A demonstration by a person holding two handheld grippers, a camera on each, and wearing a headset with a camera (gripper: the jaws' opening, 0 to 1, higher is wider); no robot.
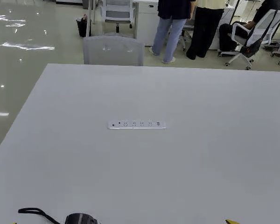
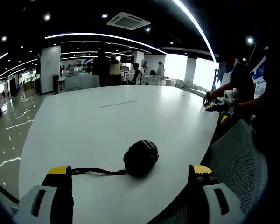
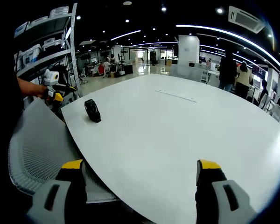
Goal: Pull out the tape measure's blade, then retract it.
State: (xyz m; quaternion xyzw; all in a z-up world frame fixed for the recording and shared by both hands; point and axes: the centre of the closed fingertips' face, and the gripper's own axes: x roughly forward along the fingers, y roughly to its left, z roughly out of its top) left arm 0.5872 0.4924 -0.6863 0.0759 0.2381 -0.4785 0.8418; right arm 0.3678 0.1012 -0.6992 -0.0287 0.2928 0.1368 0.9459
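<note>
White desk point(image 1: 200, 154), open office | black round tape measure point(image 2: 141, 157) lying near its edge | left claw point(image 2: 130, 170) spread wide, empty | right claw point(image 3: 140, 164) same

A white power strip point(image 1: 136, 124) lies flat near the middle of the wide white desk point(image 1: 210, 172). A grey mesh chair point(image 1: 113, 50) stands at its far edge. Beyond, two people point(image 1: 173, 21) stand on the glossy floor point(image 1: 23, 60), and a third person point(image 1: 242, 27) sits in a white office chair point(image 1: 265, 24).
</note>
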